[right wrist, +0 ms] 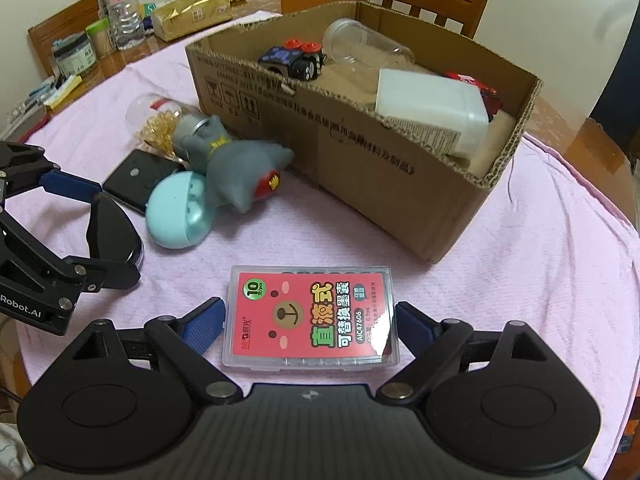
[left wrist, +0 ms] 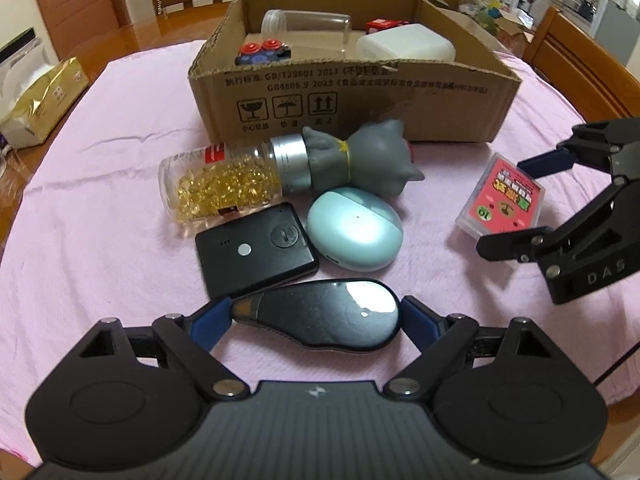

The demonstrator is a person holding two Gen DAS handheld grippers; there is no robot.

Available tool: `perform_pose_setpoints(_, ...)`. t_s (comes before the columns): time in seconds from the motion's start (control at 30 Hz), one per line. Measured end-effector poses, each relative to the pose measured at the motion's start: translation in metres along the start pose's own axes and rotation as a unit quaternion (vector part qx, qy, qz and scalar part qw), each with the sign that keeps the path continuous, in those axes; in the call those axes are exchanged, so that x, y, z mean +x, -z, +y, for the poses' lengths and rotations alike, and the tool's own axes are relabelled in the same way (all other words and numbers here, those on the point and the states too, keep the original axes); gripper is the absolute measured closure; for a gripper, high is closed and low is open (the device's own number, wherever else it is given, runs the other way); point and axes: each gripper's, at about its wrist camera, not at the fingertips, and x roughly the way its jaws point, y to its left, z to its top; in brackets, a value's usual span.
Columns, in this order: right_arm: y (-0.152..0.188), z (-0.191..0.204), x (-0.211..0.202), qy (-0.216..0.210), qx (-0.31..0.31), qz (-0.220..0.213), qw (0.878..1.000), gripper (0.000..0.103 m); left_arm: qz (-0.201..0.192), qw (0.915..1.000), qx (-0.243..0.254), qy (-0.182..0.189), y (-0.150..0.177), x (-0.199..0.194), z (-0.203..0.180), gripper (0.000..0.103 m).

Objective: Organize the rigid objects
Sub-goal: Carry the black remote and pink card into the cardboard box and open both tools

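My left gripper [left wrist: 316,322] is closed around a glossy black oval case [left wrist: 324,314] that lies on the pink cloth; both blue pads touch its ends. It shows at the left of the right wrist view [right wrist: 114,236]. My right gripper [right wrist: 310,320] straddles a clear flat box with a red bear label [right wrist: 310,316]; its pads sit beside the box's sides, still slightly apart. The box shows at the right of the left wrist view [left wrist: 502,200]. A cardboard box [left wrist: 348,108] stands behind, holding a toy car [left wrist: 264,52], a clear jar [left wrist: 308,24] and a white container [left wrist: 404,50].
On the cloth lie a capsule bottle [left wrist: 224,182], a grey toy cat [left wrist: 360,156], a black flat device [left wrist: 256,248] and a light-blue earbud case [left wrist: 354,234]. A gold tissue pack [left wrist: 40,100] sits at the left. Wooden chairs surround the table.
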Motion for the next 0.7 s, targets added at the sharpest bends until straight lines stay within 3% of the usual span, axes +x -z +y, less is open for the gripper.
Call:
perform_pose_setpoints(0.37, -0.014, -0.003, -0.04, -0.005, 0.005, -0.017, 1.0, 0.01, -0.001, 0.9979, 0.061, 0.023, -0.031, -0.046, 0.006, 0.014)
perform_pose_setpoints(0.7, -0.05, -0.009, -0.081, 0.009, 0.002, -0.067, 0.998, 0.01, -0.073, 0.9932, 0.088, 0.026, -0.108, -0.067, 0.009, 0.014)
